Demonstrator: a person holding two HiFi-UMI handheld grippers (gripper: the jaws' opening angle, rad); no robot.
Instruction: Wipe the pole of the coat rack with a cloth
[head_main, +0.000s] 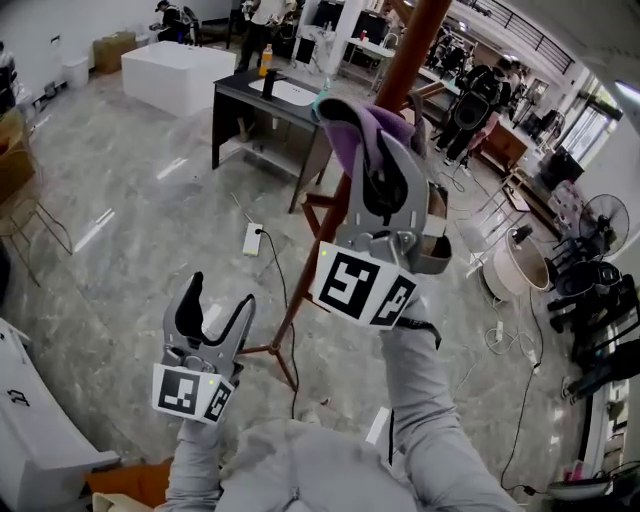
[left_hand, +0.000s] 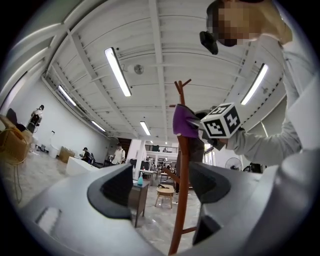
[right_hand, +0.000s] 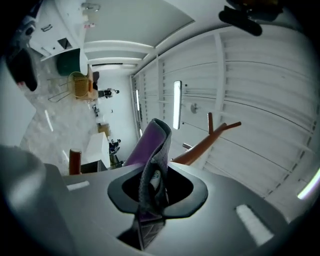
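A brown wooden coat rack pole (head_main: 400, 75) rises through the middle of the head view, with its feet (head_main: 275, 355) on the floor. My right gripper (head_main: 385, 170) is raised beside the pole and shut on a purple cloth (head_main: 375, 130), which lies against the pole. In the right gripper view the cloth (right_hand: 152, 160) is pinched between the jaws, with the pole top (right_hand: 207, 142) behind. My left gripper (head_main: 212, 315) hangs low at the left, open and empty. In the left gripper view the pole (left_hand: 182, 190) stands between its jaws, farther off.
A dark desk (head_main: 260, 105) stands behind the rack and a white block (head_main: 175, 70) farther back. A power strip (head_main: 252, 238) and cables lie on the marble floor. A fan (head_main: 605, 220) and equipment crowd the right side. People stand in the background.
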